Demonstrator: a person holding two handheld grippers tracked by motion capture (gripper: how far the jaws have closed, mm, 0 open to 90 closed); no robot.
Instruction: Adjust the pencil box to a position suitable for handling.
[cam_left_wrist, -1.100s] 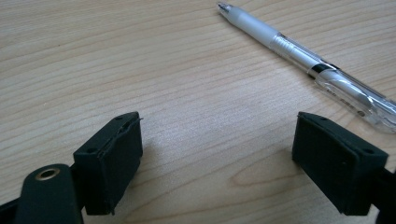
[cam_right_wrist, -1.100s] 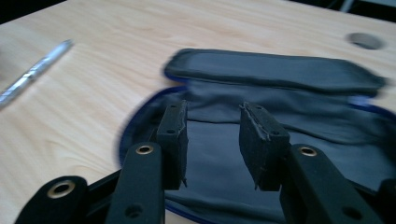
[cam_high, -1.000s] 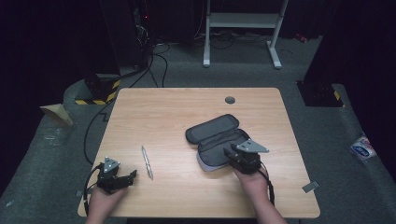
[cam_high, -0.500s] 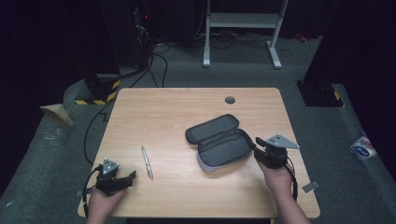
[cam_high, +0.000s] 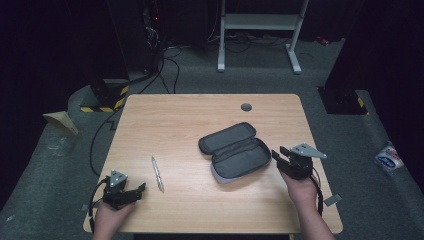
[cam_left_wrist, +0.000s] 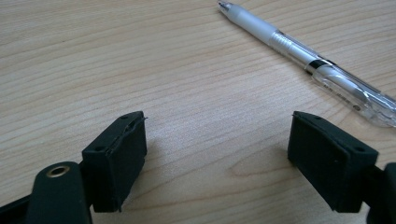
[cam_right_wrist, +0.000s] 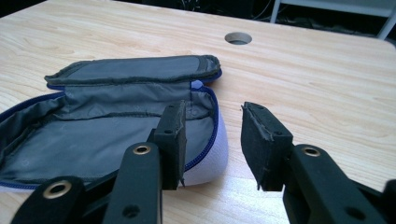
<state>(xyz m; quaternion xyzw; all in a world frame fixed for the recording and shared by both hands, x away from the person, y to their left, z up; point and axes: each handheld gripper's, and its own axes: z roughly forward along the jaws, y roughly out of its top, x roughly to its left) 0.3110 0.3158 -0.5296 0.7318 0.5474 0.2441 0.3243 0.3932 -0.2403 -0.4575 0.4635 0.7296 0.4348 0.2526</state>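
Observation:
An open grey pencil case with a blue zip lies unzipped at the table's middle right, its lid folded back; the inside looks bare. A clear and white pen lies to the case's left, and runs along the upper right in the left gripper view. My left gripper rests low near the front left corner, jaws wide open, the pen just beyond them. My right gripper stands open beside the case's right end, nothing between its jaws.
A round cable hole sits near the wooden table's far edge. Cables, a white metal frame and a yellow-black striped box lie on the dark floor beyond.
My right gripper has drawn back rightward from over the case's near edge to beside its right end. The left gripper has stayed put.

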